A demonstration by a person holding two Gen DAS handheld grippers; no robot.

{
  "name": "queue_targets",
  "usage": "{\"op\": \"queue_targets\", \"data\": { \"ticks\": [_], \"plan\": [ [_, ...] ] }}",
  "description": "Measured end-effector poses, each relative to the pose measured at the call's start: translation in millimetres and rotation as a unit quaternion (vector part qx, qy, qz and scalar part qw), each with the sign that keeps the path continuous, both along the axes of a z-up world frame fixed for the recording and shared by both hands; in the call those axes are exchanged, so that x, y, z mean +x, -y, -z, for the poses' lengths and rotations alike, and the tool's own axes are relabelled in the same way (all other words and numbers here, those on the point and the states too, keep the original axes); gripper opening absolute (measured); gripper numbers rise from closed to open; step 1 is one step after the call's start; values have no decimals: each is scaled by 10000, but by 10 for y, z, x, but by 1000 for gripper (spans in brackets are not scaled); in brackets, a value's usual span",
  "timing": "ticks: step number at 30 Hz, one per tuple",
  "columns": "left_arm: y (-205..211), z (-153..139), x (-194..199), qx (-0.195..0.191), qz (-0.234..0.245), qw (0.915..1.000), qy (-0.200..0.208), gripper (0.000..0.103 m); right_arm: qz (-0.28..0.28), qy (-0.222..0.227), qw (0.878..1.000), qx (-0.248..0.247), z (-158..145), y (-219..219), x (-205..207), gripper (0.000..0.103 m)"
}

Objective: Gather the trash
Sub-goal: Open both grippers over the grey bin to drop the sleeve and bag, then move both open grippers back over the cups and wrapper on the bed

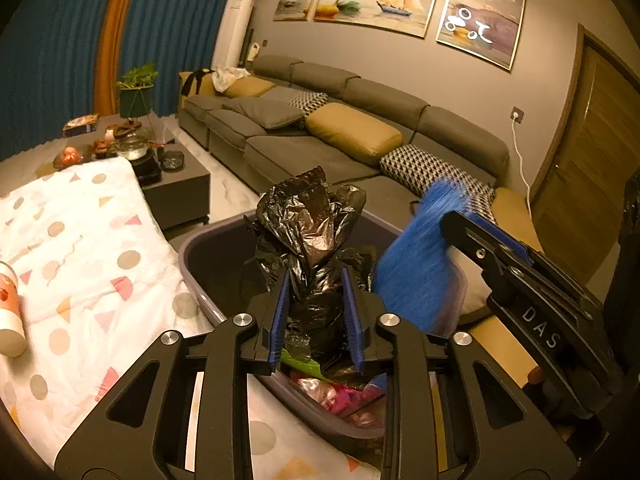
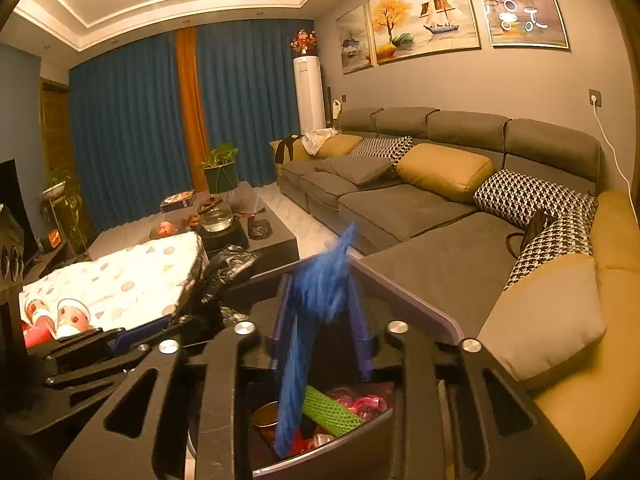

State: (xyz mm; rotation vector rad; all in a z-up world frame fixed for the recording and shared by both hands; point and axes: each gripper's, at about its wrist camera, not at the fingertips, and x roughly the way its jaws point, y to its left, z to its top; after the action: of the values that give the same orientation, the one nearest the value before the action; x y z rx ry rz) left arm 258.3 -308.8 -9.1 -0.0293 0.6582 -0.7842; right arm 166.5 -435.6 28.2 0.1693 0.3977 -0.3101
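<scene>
I have both grippers over the trash bin (image 1: pixel 208 264). The left gripper (image 1: pixel 316 316) grasps a crumpled black plastic bag (image 1: pixel 312 216) between its fingers; the bag stands upright, its long axis vertical, directly above the bin's opening. The right gripper (image 2: pixel 324 320) has its fingers released: a blurred blue bag (image 2: pixel 316 304) hangs between them without pad contact, lower end already inside the bin among 1 green mesh sleeve (image 2: pixel 332 412) and pink wrappers. My judgement: the black bag goes straight down.
</scene>
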Motion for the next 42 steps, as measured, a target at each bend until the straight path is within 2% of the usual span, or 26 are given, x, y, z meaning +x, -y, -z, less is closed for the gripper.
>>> {"op": "queue_targets", "data": {
  "ticks": [2,7,13,22,27,31,37,42],
  "plan": [
    [-12,41,16,30,-15,10000,-53,33,7,-6,10000,56,11,23,-4,34],
    [-105,68,21,-31,-135,9999,-46,66,84,42,9998,146,23,85,-46,41],
    [-286,62,-47,-115,-296,9995,-52,81,103,107,9996,221,17,99,-143,49],
    [-825,3,-231,51,-1178,9927,241,85,159,141,9997,83,34,-59,-236,70],
    [-1235,-42,-319,91,-1731,9844,295,86,-4,156,9999,65,49,-256,-271,73],
    [-1652,-58,-371,121,-2183,9752,330,87,-283,139,9995,21,64,-517,-269,74],
    [-2382,-7,-455,218,-3039,9522,223,87,-732,99,9972,64,113,-968,-215,74],
    [-2872,69,-523,295,-3427,9389,124,87,-1094,34,9939,94,161,-1351,-151,74]
  ]
}}
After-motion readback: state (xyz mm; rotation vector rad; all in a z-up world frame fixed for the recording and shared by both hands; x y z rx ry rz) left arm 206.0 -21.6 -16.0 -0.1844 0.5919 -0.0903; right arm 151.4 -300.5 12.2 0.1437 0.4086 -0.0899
